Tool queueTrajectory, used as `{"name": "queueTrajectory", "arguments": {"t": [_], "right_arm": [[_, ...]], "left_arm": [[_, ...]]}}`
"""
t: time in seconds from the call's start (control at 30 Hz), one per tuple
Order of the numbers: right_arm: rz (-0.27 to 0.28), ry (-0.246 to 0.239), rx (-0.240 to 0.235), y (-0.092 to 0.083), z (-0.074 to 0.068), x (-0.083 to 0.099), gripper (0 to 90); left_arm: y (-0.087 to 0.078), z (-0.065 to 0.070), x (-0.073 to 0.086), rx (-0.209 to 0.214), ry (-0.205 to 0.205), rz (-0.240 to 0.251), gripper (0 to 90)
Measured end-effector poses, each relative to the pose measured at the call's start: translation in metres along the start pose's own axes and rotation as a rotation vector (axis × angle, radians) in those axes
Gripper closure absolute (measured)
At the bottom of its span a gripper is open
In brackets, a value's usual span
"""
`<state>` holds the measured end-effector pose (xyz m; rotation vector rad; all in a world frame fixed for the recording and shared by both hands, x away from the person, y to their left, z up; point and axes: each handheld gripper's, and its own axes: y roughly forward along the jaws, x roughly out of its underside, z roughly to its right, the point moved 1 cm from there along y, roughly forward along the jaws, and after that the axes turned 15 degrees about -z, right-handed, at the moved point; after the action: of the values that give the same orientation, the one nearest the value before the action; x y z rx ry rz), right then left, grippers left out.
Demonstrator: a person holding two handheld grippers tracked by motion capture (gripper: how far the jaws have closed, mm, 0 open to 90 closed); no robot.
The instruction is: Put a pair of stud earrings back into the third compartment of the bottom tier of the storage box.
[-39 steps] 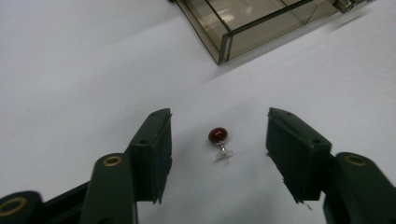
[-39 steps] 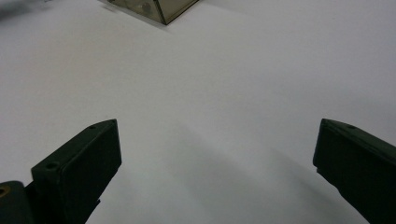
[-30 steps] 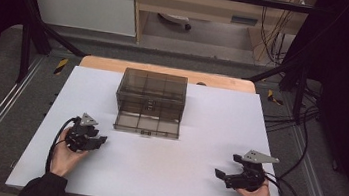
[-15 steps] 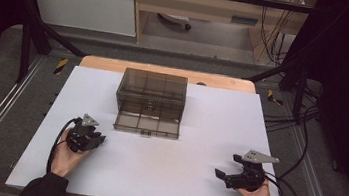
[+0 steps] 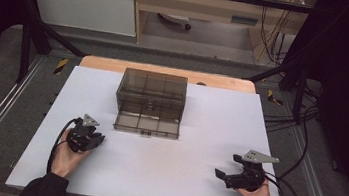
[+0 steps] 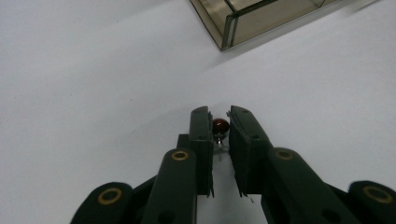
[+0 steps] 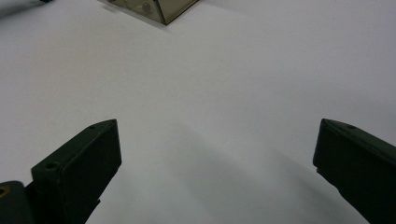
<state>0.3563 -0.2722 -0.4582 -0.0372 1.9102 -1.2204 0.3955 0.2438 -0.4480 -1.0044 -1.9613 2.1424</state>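
My left gripper point(image 5: 98, 139) rests on the white table point(image 5: 167, 183) at the left, in a hand. In the left gripper view its jaws point(image 6: 219, 117) stand almost together, with a small dark red bead point(image 6: 220, 125) pinched between the tips. They have just been closing on it. My right gripper point(image 5: 227, 167) lies at the front right, held by the other hand. Its jaws are spread wide point(image 7: 217, 135) over bare table with nothing between them. A smoky see-through drawer box point(image 5: 151, 95) stands at the table's middle back, its lowest drawer point(image 5: 146, 125) pulled out toward me.
A corner of the box shows in the left gripper view point(image 6: 243, 18) and in the right gripper view point(image 7: 154, 7). Cables trail from both grippers. A wooden board point(image 5: 165, 72) lies behind the white sheet, with metal rails along both sides.
The left gripper's jaws have narrowed from spread to nearly together. Both hands have stayed where they were, and the right gripper looks the same.
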Motion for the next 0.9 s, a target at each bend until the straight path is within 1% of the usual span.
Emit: {"name": "queueTrajectory", "arguments": {"t": [0.2, 0.23, 0.47, 0.67, 0.9], "right_arm": [[0.0, 0.0, 0.0, 0.0, 0.0, 0.0, 1.5], [0.0, 0.001, 0.0, 0.0, 0.0, 0.0, 1.5], [-0.001, 0.0, -0.001, 0.0, 0.0, 0.0, 1.5], [0.0, 0.001, -0.001, 0.0, 0.0, 0.0, 1.5], [0.001, 0.001, -0.002, 0.0, 0.0, 0.0, 1.5]], "left_arm": [[0.0, 0.0, 0.0, -0.003, 0.009, -0.004, 79.5], [0.0, 0.0, 0.0, 0.001, 0.008, -0.003, 81.6], [-0.001, -0.001, 0.0, 0.001, 0.01, -0.004, 81.9], [-0.007, -0.004, 0.0, 0.016, -0.002, 0.023, 82.0], [-0.013, -0.002, 0.0, 0.04, 0.003, 0.04, 82.0]]}}
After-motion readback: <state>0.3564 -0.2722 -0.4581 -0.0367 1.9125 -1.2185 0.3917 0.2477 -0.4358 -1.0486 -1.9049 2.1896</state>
